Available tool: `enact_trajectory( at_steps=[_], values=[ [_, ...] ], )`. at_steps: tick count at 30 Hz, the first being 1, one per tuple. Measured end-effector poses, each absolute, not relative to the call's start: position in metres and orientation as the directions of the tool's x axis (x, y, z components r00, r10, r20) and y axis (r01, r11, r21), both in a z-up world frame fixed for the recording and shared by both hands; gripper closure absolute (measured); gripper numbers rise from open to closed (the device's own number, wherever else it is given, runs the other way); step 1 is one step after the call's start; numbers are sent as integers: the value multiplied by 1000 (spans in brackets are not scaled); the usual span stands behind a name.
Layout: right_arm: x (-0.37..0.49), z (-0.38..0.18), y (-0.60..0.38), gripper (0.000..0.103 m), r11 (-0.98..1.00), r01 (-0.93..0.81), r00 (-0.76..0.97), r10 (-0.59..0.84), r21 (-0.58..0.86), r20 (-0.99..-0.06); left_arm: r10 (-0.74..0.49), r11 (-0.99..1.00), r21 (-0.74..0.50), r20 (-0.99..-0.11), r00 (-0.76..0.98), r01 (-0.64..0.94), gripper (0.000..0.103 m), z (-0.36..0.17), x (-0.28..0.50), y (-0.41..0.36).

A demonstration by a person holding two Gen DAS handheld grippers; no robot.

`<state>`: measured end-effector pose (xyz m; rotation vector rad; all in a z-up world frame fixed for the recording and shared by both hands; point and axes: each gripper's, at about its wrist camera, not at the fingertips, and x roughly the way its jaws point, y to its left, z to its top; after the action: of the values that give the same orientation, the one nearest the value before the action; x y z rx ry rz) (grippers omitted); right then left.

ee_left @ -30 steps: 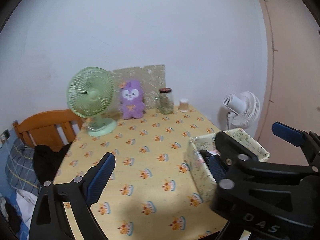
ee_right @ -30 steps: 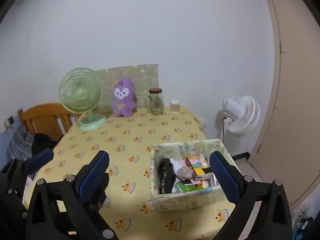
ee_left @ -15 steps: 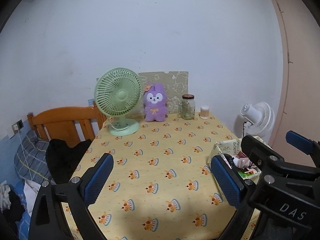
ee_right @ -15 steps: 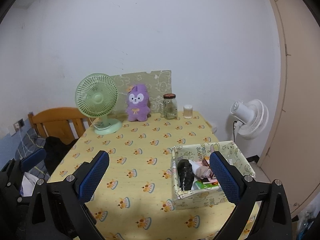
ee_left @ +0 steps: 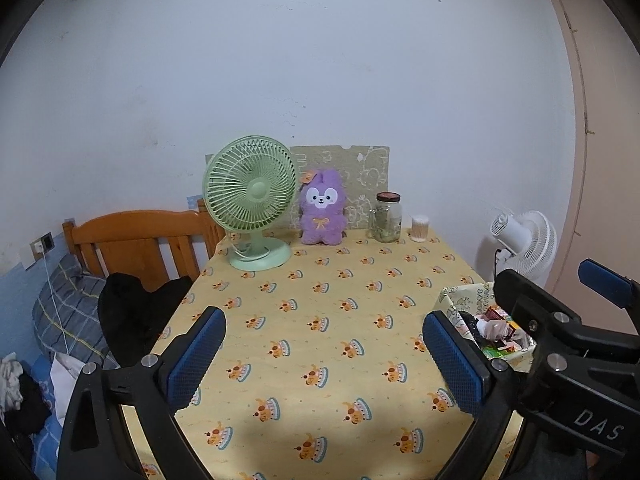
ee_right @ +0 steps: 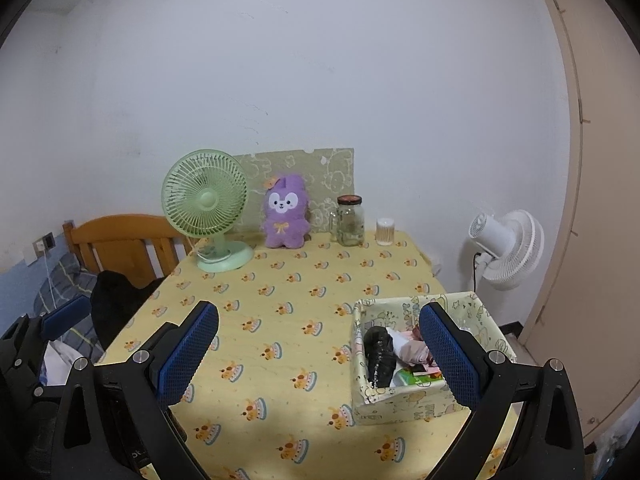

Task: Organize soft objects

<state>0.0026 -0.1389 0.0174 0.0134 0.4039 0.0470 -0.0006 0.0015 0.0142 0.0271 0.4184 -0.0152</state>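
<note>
While both grippers hang above the near edge of the table [ee_right: 280, 360], neither holds anything. The left gripper [ee_left: 324, 360] has its blue-padded fingers [ee_left: 196, 356] spread wide, with only the yellow cake-print tablecloth between them. The right gripper [ee_right: 316, 354] is spread equally wide and is likewise empty.

Ahead and left of the left gripper, a wooden headboard [ee_left: 136, 240] stands beside the table, with a black garment [ee_left: 136, 312] draped below it. Far ahead, slightly left of centre, a green desk fan [ee_right: 204, 208] stands upright on the tablecloth. Just right of the fan, the purple plush bunny [ee_right: 285, 212] sits upright against a patterned board [ee_right: 332, 176] that leans on the wall. The bunny has a white face patch, dark eyes, an orange flower at one ear and a yellow bow on the chest. Its pile is fluffy and its ears are short and rounded. It is well apart from both grippers, at the far edge of the table.

Right of the bunny stand a glass jar [ee_right: 350, 221] with a dark lid and a small container of cotton swabs [ee_right: 385, 232]. Near the right finger [ee_right: 448, 360] of the right gripper sits an open patterned box [ee_right: 400, 404]. It holds a black object, a pale crumpled item and flat coloured packets. A white floor fan [ee_right: 504, 248] stands beyond the table's right edge.
</note>
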Motion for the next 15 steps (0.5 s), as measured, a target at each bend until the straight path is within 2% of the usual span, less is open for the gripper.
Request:
enact_trajectory(
  at_steps=[15],
  values=[
    [3, 11, -138, 1, 998, -41, 912, 53, 37, -408, -6, 1000, -7, -434, 901, 3, 3, 8, 0, 19]
  ],
)
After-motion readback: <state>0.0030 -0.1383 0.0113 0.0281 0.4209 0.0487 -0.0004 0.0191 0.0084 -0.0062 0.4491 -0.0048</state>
